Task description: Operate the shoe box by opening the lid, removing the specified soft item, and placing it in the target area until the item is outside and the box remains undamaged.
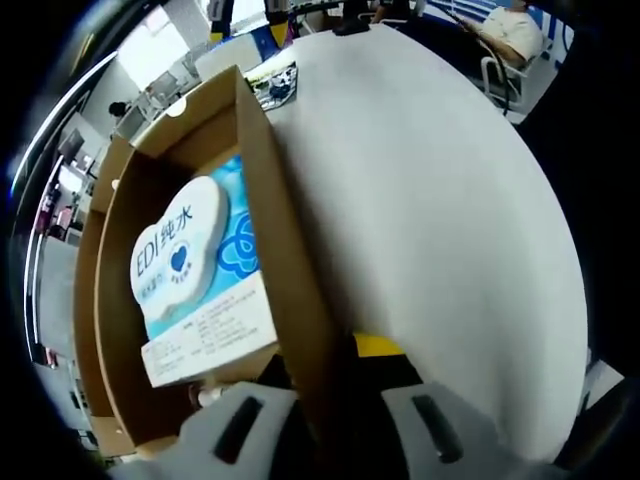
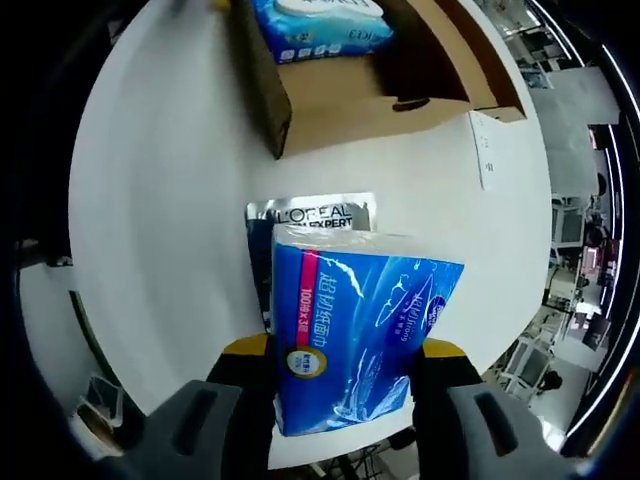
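**Tissue pack out of the shoe box**

Tissue pack (image 2: 352,335) sat pinched in my right gripper (image 2: 345,400), over the white table (image 2: 160,200) and a silver sachet (image 2: 310,215). My left gripper (image 1: 335,425) pinched the open shoe box (image 1: 290,260) wall. Wet wipes (image 1: 195,275) lay inside.

— What can you read on the wipes pack (image 1: 195,285) in the shoe box (image 1: 290,260)?
— "EDI" and Chinese characters for pure water on its white lid label; the small print below is too fine to read.
— And on the table?
— "L'OREAL" with "EXPERT" beneath, on the silver sachet (image 2: 310,212). The blue tissue pack (image 2: 350,335) carries a red strip of Chinese text and "100", partly legible.
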